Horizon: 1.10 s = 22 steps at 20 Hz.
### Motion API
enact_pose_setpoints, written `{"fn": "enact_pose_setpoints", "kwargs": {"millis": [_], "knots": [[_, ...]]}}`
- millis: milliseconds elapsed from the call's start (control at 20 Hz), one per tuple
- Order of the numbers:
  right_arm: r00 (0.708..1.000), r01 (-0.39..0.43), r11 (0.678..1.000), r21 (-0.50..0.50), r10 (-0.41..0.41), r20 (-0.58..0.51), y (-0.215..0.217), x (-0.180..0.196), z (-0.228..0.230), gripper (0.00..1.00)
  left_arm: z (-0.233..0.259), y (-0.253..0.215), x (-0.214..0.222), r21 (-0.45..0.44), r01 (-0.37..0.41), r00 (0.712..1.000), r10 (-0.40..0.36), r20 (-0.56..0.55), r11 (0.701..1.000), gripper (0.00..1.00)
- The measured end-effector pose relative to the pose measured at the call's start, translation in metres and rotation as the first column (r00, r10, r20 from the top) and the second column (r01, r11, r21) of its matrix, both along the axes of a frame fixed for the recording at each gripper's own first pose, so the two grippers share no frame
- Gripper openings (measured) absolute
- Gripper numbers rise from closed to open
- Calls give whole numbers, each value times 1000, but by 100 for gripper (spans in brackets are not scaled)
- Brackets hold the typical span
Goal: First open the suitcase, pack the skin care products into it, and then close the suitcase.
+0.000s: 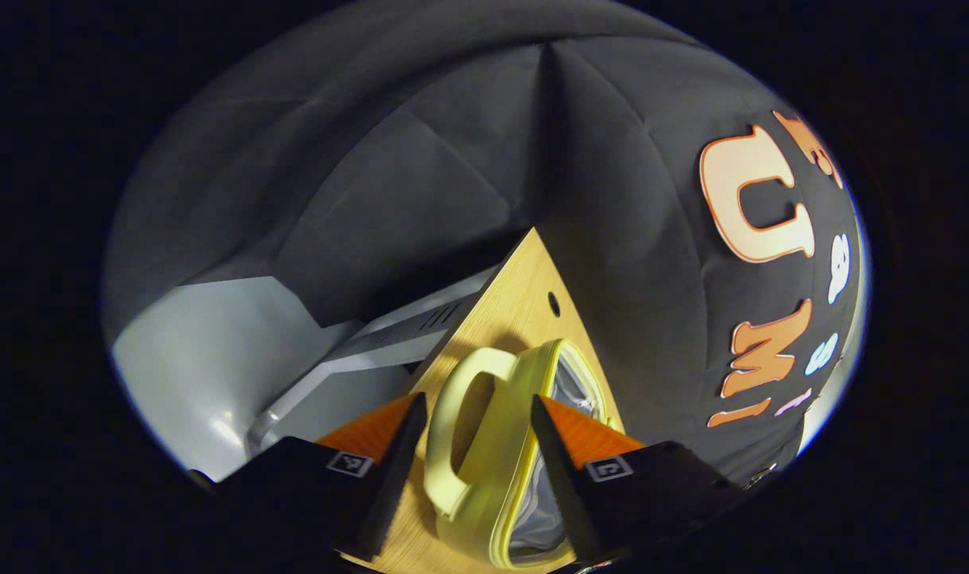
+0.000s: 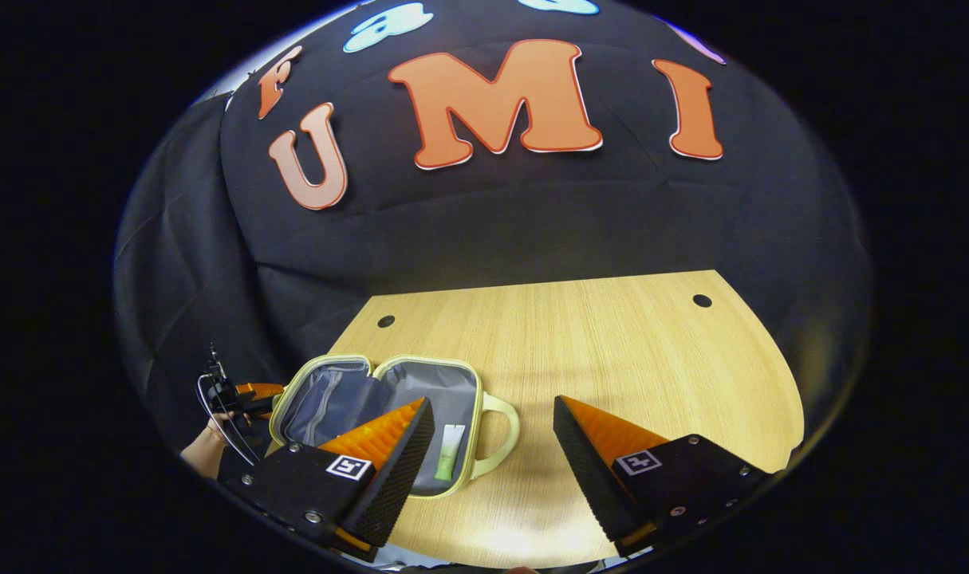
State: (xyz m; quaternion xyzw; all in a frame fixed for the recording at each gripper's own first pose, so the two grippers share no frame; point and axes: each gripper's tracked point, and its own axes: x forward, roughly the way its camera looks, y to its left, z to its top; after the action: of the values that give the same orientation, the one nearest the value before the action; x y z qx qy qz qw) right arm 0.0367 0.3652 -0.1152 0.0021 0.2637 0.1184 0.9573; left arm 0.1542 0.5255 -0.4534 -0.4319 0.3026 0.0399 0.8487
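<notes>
While you are holding the left gripper [image 1: 478, 446] low over the light wooden table [image 1: 524, 295], the left gripper view is looking along its two fingers, which are standing apart with nothing clamped between them. Framed between those fingers, the small pale yellow suitcase with a curved carry handle [image 1: 484, 446] is lying on the table, its grey lining showing on the far side. Beyond the table's far edge, a grey moulded panel [image 1: 213, 359] is sitting against the dark cloth wall. The risk I am judging here: if you are reaching for the lid from this angle, a finger could catch the handle and drag the light case across the smooth wood, perhaps towards the table's edge.

In the right gripper view, your right gripper [image 2: 492, 454] is hovering above the table with its jaws wide apart and empty. To the left, the suitcase [image 2: 356, 391] is lying open, both halves flat. A slim pale tube with a green lower end [image 2: 450, 453] is resting inside the half nearest the handle. The other gripper [image 2: 249, 392] and the hand [image 2: 205, 450] holding it are waiting just beside the case's far side. As you are swinging the lid over, the loose tube could slide out or jam in the seam; I cannot tell whether more products are waiting.
</notes>
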Motion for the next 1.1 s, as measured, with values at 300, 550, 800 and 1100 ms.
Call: {"fn": "enact_pose_setpoints", "kwargs": {"millis": [300, 550, 800, 1100], "knots": [[1000, 12, 999, 43, -13, 13, -9, 11, 6, 95, -15, 13, -14, 35, -97, 988, 100, -121, 995, 12], [999, -8, 997, 70, 5, 36, -9, 17, 17, 95, 50, -25, -12, 259, 4, 994, 25, -107, 966, 11], [995, -15, 998, 57, 9, 101, -28, 19, 36, 96, 151, -98, 6, 430, 107, 994, -92, -54, 897, 11], [981, 4, 1000, 20, -7, 192, -67, 19, 52, 95, 207, -222, 27, 621, 252, 961, -266, -72, 742, 11]]}}
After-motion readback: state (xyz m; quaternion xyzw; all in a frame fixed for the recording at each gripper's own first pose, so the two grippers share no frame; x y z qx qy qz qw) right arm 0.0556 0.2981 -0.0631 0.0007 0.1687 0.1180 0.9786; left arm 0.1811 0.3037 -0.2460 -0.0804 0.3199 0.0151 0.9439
